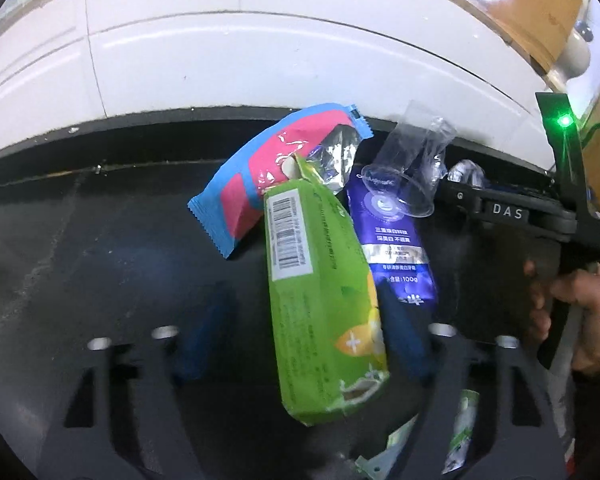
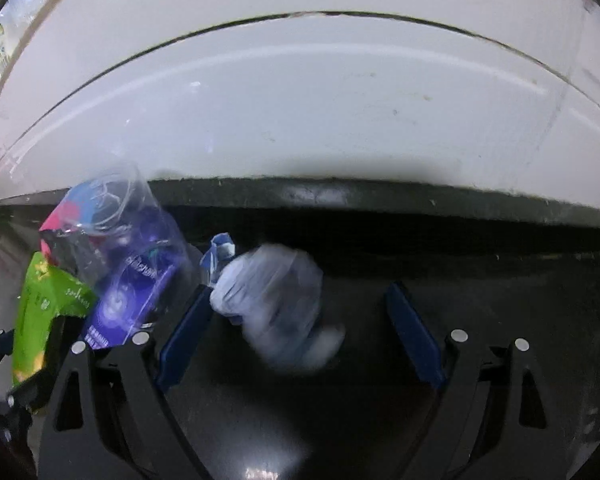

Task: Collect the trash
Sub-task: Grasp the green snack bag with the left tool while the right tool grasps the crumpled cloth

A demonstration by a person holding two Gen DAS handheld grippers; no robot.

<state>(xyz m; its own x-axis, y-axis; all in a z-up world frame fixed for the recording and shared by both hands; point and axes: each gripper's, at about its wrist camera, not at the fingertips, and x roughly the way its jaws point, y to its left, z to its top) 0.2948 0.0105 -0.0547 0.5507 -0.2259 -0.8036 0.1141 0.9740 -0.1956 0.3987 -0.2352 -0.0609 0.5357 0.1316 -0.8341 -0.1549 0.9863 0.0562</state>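
trash sat in a loose heap on the black surface [image 1: 100, 240] against the white panel [image 1: 260, 60] behind it. in your left wrist view, the green carton [image 1: 320, 280] with its barcode label stood out in front, lying between your left gripper [image 1: 304, 344]'s blue pads [image 1: 406, 336]; those fingers were spread wide, and i could not tell whether either pad touched the carton. behind the carton lay the pink and blue snack wrapper [image 1: 256, 184], torn open at its silver end, and just to its right the dark blue toothpaste box [image 1: 396, 240]. a clear plastic cup [image 1: 408, 168] lay tipped over on top of that box, its rim facing the camera. at the right edge of that view your right hand [image 1: 580, 312] gripped the handle of the other tool, whose green light was lit.

in your right wrist view, your right gripper [image 2: 300, 328] stood wide open, with a crumpled pale blue wad [image 2: 276, 300], blurred, between the blue pads [image 2: 184, 336] and close to the left one; whether it rested on the surface or was off it i could not tell. neither pad pressed it. the cup [image 2: 128, 232], toothpaste box [image 2: 128, 300] and green carton [image 2: 40, 308] showed to the left of that gripper, beside its left finger.
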